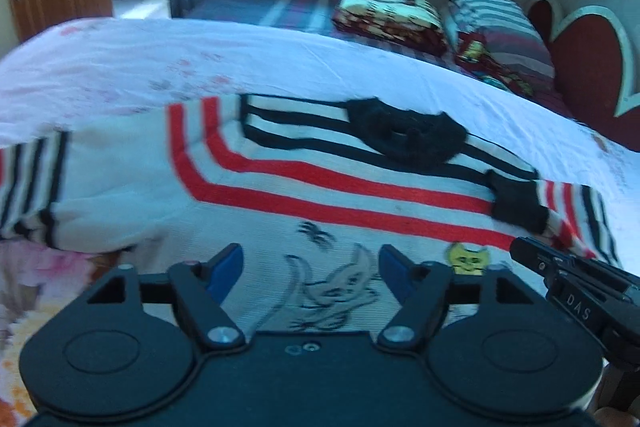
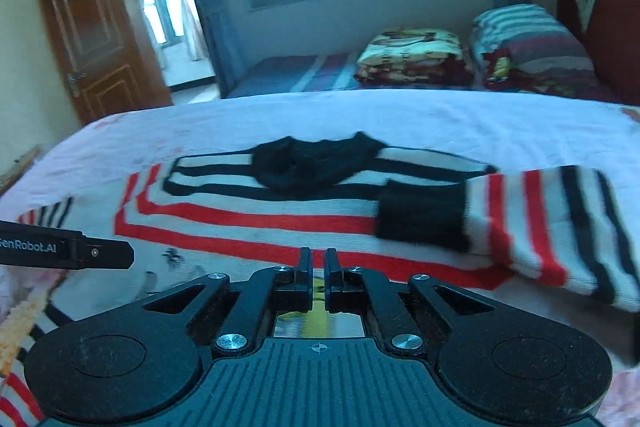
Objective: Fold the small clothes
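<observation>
While the sweater lies flat on the bed, you have one sleeve folded across it; the other sleeve and body remain. Your left gripper hovers open and empty, your right gripper nearly closed, holding nothing.

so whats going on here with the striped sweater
A person with a handheld tool in each hand is folding a small white sweater with red and black stripes, spread on the bed. One sleeve is already folded in across the body. The left tool is open over the sweater's front, holding nothing. The right tool is nearly shut, with no cloth visibly between its fingers.
</observation>
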Motion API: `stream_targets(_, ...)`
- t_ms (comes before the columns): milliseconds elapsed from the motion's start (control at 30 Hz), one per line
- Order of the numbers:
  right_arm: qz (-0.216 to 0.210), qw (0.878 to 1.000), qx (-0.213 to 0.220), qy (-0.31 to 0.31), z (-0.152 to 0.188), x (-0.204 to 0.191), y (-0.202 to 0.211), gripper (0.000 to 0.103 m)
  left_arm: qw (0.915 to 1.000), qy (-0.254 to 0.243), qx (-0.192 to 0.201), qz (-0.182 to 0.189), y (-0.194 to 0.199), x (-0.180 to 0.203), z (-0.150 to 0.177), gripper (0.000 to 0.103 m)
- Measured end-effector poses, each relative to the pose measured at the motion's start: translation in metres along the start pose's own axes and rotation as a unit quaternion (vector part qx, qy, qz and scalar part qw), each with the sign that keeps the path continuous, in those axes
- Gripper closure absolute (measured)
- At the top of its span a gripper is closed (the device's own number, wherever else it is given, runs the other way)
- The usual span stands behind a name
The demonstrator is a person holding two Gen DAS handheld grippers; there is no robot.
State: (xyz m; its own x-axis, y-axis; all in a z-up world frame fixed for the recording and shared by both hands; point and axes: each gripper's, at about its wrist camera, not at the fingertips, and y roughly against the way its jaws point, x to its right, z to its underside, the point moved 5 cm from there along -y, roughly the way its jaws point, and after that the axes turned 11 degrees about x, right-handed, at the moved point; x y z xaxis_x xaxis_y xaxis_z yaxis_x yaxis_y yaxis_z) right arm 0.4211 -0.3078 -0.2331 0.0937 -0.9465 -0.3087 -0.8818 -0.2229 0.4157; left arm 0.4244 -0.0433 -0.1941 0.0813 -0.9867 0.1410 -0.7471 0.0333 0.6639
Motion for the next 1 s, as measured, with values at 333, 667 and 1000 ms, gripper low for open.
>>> stream_targets(333,0.158,0.987,0.004,-0.036,0.019,0.107,0.059,0.016,0.978,0.038,-0.101,0.179,-0.076,0.117,0.016,0.055)
stream_targets(667,0.182,0.981,0.0,-0.071,0.035,0.143,0.077,0.016,0.9509,0.174,-0.137,0.216,-0.135,0.16,0.014,0.027)
stream_targets(1000,0.19,0.978,-0.007,-0.089,0.041,0.148,0.069,0.016,0.9378,0.234,-0.107,0.233,-0.159,0.154,0.012,0.092)
